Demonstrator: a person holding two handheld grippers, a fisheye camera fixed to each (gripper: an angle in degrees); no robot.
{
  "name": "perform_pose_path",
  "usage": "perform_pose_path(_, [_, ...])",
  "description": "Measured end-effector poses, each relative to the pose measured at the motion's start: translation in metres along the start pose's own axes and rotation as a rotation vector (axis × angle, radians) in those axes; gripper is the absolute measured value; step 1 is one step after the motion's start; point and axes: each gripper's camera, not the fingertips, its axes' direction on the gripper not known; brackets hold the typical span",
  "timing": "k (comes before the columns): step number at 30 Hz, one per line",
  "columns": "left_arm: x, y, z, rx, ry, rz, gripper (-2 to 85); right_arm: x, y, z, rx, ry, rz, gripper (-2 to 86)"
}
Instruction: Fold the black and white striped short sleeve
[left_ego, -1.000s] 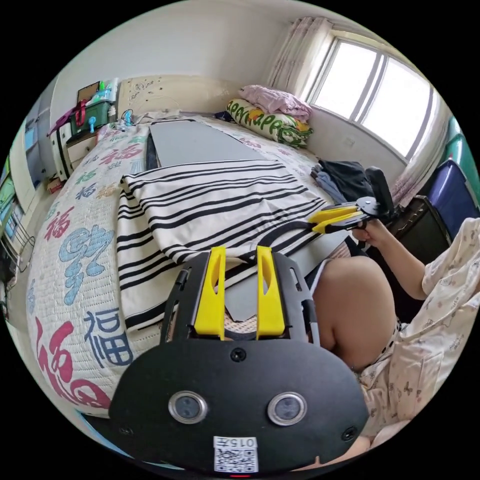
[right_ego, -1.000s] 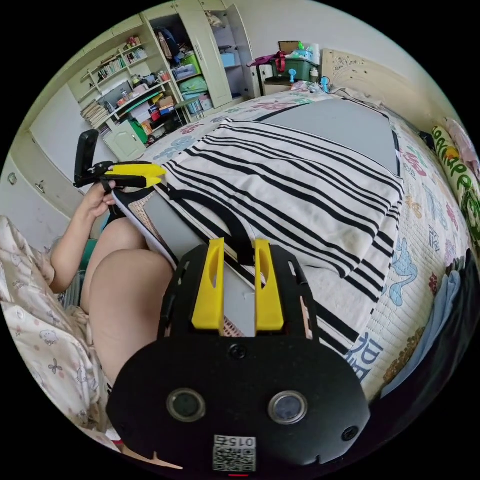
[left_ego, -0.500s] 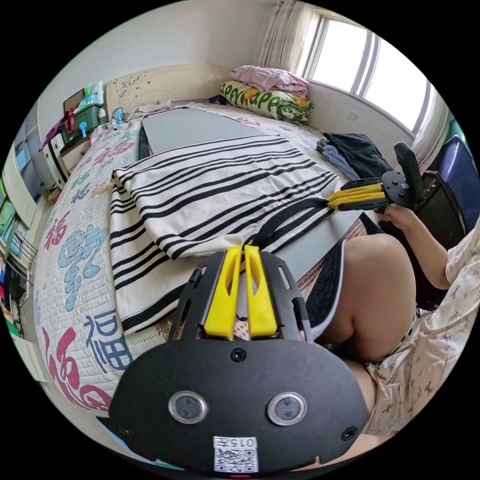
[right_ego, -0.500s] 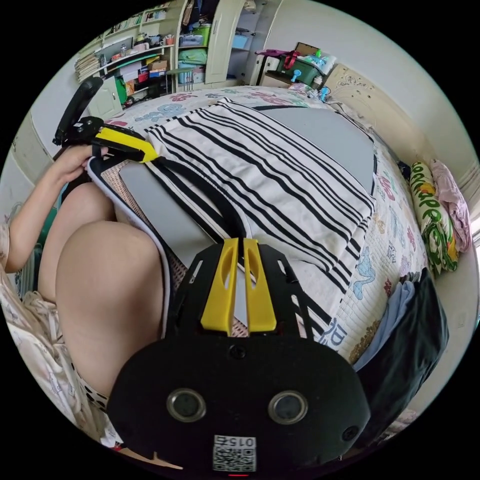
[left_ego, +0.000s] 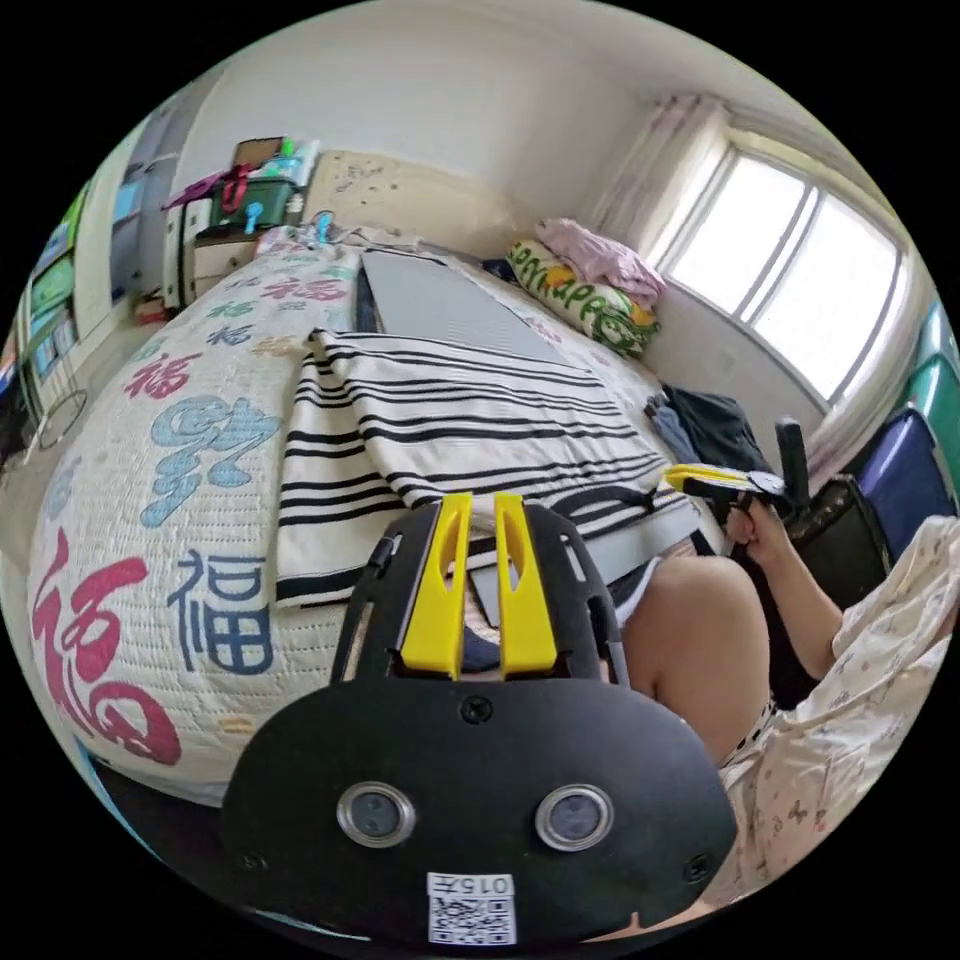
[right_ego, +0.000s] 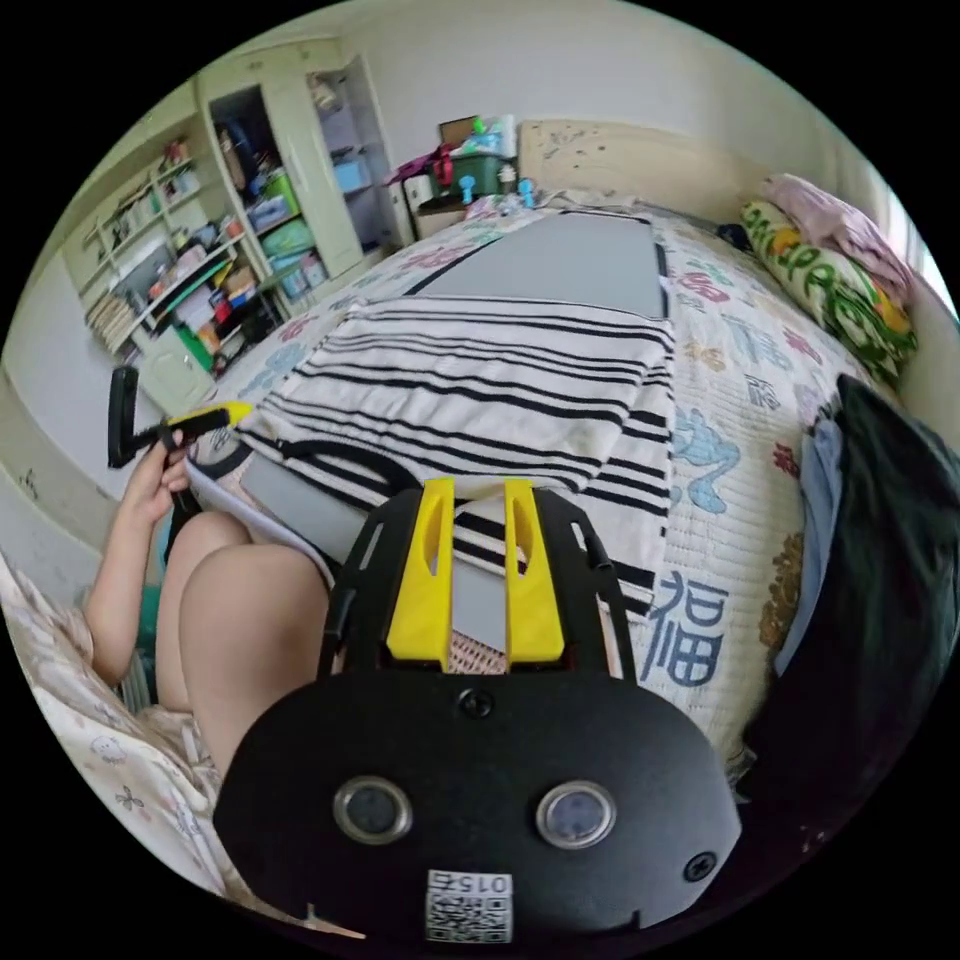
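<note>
black-and-white striped shirt (left_ego: 470, 430), grey board (right_ego: 560, 255), yellow fingers (left_ego: 437, 590)

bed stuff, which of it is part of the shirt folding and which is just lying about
Part of the job:
striped shirt, spread flat
grey board under it
left gripper, jaws apart
right gripper, jaws apart

Lying about:
dark clothes pile at the bed edge
green patterned pillow
pink bundle on top of it
printed bedspread

The left gripper (left_ego: 478, 505) hovers with jaws parted above the striped shirt (left_ego: 460, 430), which lies on a grey board (left_ego: 440, 305) across the quilted bed (left_ego: 150, 500). The right gripper (left_ego: 690, 480) sits at the shirt's far corner.
</note>
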Motion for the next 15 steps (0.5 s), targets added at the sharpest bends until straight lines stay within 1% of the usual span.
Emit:
perform_pose_path(1, [-0.011,-0.007,0.002,-0.024,-0.023,-0.047,7.9,0.019,-0.009,-0.012,0.053,0.009,0.093,9.8])
perform_pose_path(3, [-0.028,-0.021,0.008,-0.036,0.031,-0.107,10.7,0.039,-0.022,-0.024,0.099,0.005,0.176,11.1])
perform_pose_path(5, [-0.033,-0.032,0.015,-0.051,0.026,-0.124,10.8,0.049,-0.040,-0.024,0.073,-0.019,0.208,11.4])
perform_pose_path(8, [-0.024,-0.050,0.024,-0.095,-0.058,-0.076,8.9,0.056,-0.067,-0.015,0.015,-0.080,0.221,9.9])
perform_pose_path(10, [-0.019,-0.059,0.028,-0.121,-0.076,-0.051,7.6,0.061,-0.086,-0.009,-0.033,-0.087,0.241,7.2])
perform_pose_path(13, [-0.008,-0.074,0.026,-0.141,-0.123,-0.005,5.0,0.068,-0.099,-0.016,-0.029,-0.061,0.254,3.1])
perform_pose_path(15, [0.002,-0.085,0.026,-0.166,-0.152,0.040,3.6,0.070,-0.108,-0.025,-0.021,-0.064,0.251,2.5])
